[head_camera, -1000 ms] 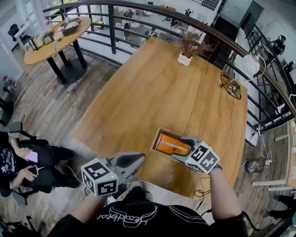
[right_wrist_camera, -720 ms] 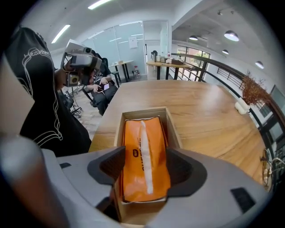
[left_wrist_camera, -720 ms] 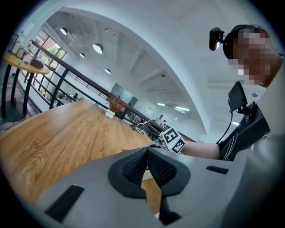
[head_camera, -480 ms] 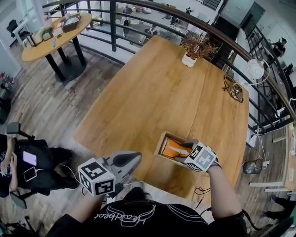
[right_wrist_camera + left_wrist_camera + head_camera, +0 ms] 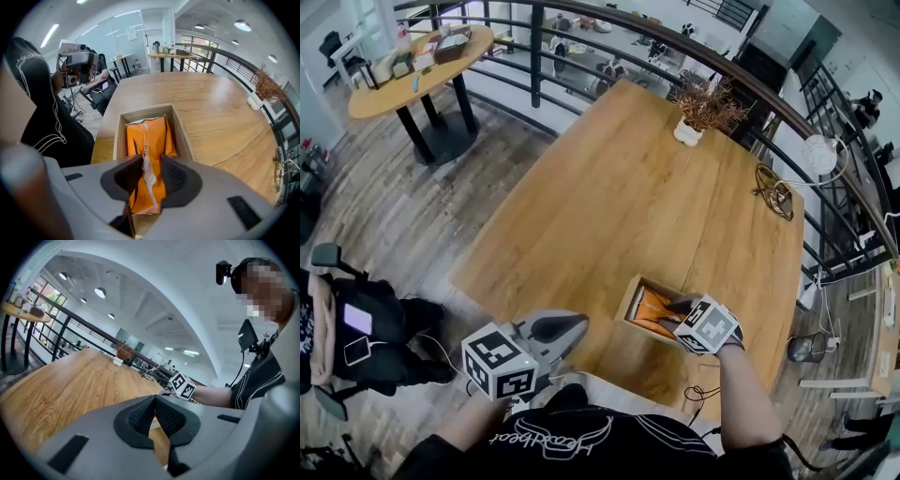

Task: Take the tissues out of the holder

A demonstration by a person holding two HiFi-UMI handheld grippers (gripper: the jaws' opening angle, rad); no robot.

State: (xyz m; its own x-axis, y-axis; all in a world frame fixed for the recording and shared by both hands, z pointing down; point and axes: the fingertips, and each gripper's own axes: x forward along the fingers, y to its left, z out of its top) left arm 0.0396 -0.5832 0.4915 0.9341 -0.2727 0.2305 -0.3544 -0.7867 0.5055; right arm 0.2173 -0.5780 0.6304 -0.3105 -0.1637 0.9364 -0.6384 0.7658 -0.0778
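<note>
**Head view.** Looking down on a wooden table (image 5: 619, 197), with a wooden holder (image 5: 630, 298) flat on it by the near edge, toward the near right corner. Inside the holder, an orange tissue pack (image 5: 649, 307), creased lengthwise. Reaching straight forward with a bare right forearm, right gripper (image 5: 677, 306) tipped down into the holder. Holding the left gripper (image 5: 572, 325) low over the near edge, well left of the holder, arm drawn in close to the body. Across the black shirt (image 5: 572, 441), script lettering that seems to read "Headbeat".

**Left gripper view.** Looking along the table (image 5: 70, 380) toward its far edge. Left gripper (image 5: 153, 404) with pads pressed together at the tips, empty. Beyond it, 1 marker cube (image 5: 182, 385) on the right gripper, black squares on white.

**Right gripper view.** Aimed down into the holder (image 5: 183, 133), close to the near edge of the table (image 5: 220, 108). Closing the right gripper (image 5: 151, 161) on the tissue pack (image 5: 146, 133). 2 dark pads pressing the orange wrap from either side, with the white strip down the pack's middle between them. Pack lying lengthwise inside the holder's walls.
</note>
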